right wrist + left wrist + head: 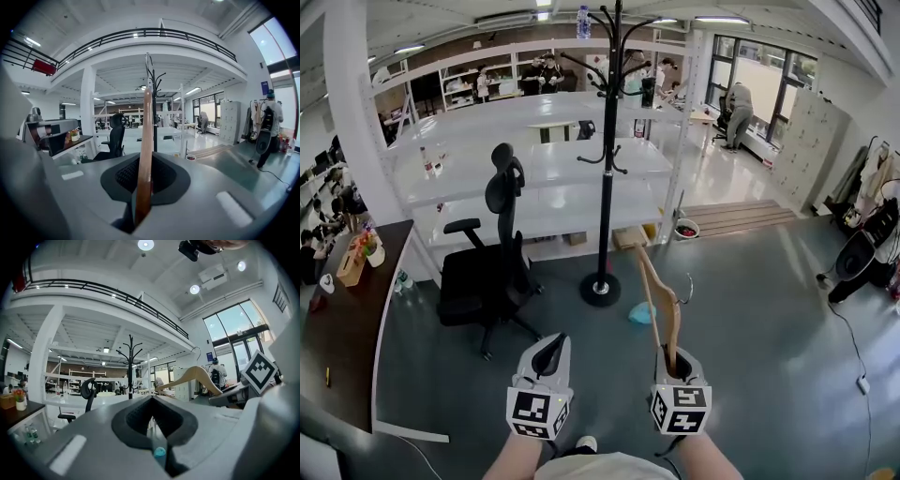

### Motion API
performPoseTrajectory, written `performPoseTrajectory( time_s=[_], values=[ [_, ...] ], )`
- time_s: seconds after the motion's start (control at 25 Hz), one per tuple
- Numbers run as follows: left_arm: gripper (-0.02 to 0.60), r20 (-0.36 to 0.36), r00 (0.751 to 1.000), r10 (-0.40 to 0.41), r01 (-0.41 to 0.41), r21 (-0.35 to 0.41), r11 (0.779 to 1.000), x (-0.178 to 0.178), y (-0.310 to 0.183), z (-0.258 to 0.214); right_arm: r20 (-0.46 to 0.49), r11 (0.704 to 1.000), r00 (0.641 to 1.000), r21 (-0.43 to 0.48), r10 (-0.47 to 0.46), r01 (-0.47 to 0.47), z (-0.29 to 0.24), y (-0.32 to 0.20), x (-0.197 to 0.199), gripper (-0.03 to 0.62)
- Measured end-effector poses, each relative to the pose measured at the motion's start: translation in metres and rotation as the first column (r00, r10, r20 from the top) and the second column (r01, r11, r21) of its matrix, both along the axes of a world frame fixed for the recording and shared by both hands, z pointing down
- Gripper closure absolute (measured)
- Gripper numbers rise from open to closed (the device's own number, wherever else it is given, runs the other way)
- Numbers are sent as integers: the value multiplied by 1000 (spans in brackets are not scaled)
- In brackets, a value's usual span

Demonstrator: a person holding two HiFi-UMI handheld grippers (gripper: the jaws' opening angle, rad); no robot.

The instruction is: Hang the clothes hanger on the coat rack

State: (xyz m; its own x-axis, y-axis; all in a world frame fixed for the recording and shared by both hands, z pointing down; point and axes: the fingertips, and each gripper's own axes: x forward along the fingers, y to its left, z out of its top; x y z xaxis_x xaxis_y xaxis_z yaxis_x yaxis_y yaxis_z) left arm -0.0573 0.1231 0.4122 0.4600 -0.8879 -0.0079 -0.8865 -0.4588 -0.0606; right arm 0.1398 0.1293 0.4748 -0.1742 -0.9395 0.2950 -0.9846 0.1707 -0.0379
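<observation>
Shows right tongs (pixel 675 361) clamped on clothes hanger (pixel 661 300), left tongs (pixel 548 354) shut and empty, coat rack (pixel 607 169) well apart at 12 o'clock: carrying and hooking yet to do.

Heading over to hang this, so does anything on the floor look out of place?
A small teal object lies loose on the floor right of the base of the coat rack; what it is, I cannot tell. Nothing else stands out.

Right tongs (pixel 140 187) clamping wooden hanger (pixel 145 150), coat rack (pixel 154 112) ahead
</observation>
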Motion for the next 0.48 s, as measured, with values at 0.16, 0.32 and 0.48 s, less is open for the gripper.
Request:
performPoseTrajectory(
  time_s=[0.16, 0.32, 0.48],
  values=[
    [581, -3, 1000, 4, -4, -4, 1000, -7, -10, 3, 8, 1000, 1000, -7, 13, -13, 3, -9, -3, 540],
    [581, -5, 1000, 9, -9, -3, 1000, -20, -24, 5, 14, 1000, 1000, -10, 24, -23, 5, -23, -12, 540],
    [581, -2, 1000, 14, -14, -1, 1000, -37, -42, 4, 22, 999, 999, -9, 39, -39, 4, -42, -24, 540]
  ],
)
